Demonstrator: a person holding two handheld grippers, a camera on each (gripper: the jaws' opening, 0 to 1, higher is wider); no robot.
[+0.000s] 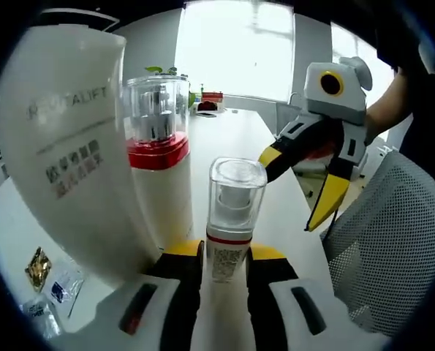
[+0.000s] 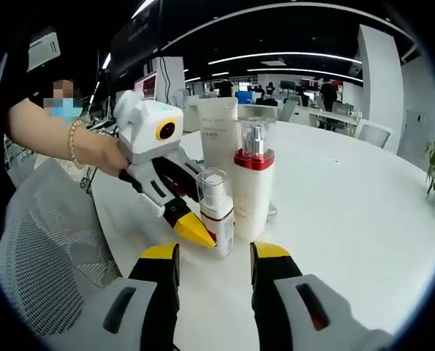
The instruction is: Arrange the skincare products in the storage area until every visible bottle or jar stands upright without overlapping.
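Note:
A small bottle [image 1: 230, 219] with a clear cap and a red band stands upright on the white table [image 1: 235, 131], and my left gripper [image 1: 226, 252] is shut on its lower body. Right beside it stand a taller white bottle [image 1: 159, 168] with a red collar under a clear cap and a big white tube [image 1: 63, 146] printed with grey lettering. In the right gripper view the small bottle [image 2: 217, 208], the taller bottle [image 2: 254, 179] and the tube [image 2: 218, 131] form a tight upright group, with the left gripper [image 2: 202, 228] reaching in from the left. My right gripper [image 2: 215, 252] hangs open just short of them, its yellow jaws spread [image 1: 290, 191].
A grey mesh chair [image 2: 49, 241] stands at the table edge beside the grippers. A few small sachets [image 1: 49, 281] lie on the table left of the tube. A person's hand [image 2: 93, 150] holds the left gripper. Bare tabletop [image 2: 349, 212] stretches to the right of the bottles.

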